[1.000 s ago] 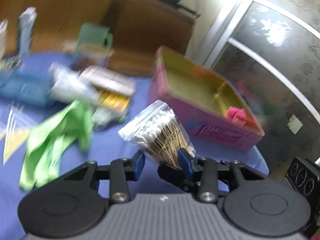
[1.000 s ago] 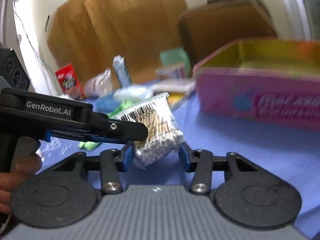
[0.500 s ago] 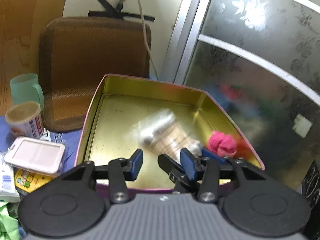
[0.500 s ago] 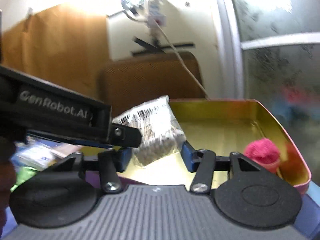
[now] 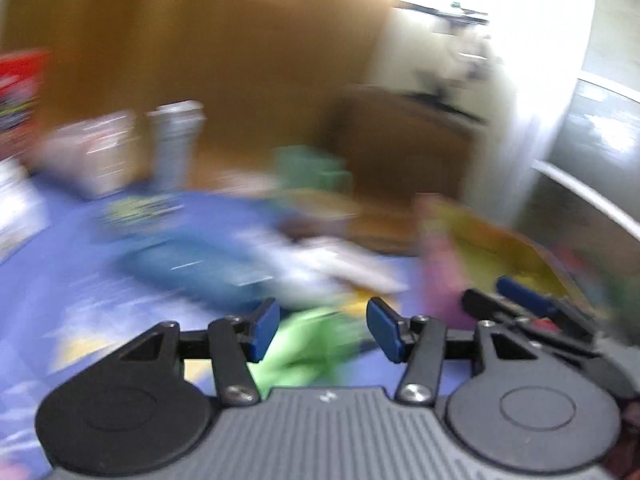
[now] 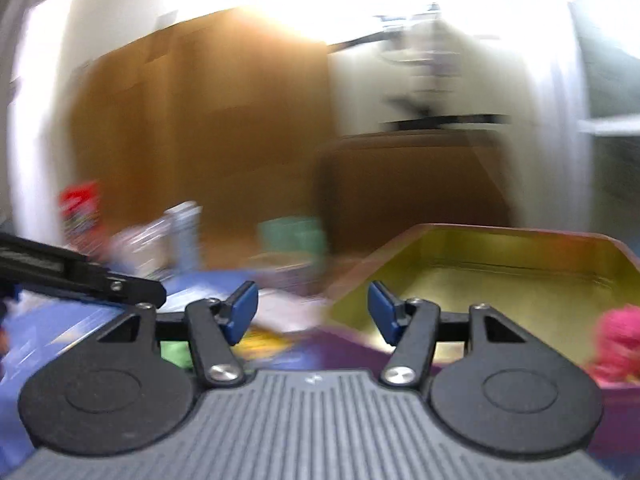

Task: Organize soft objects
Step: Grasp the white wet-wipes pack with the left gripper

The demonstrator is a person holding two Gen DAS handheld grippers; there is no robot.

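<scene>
Since the earlier frame the swab packet has left both sets of fingers. Left fingers (image 5: 318,330) are opening, nothing between them; right fingers (image 6: 312,312) stand moderately wide, empty. Directly beyond my left fingers lies the green cloth (image 5: 308,350), limp and crumpled, on the blue surface (image 5: 60,280). Beyond my right fingers sits the pink tin (image 6: 520,280), rigid, gold-lined, holding a fuzzy pink ball (image 6: 618,342). Risk: heavy motion blur; a hasty pinch could snag only a fold, letting the cloth slip
</scene>
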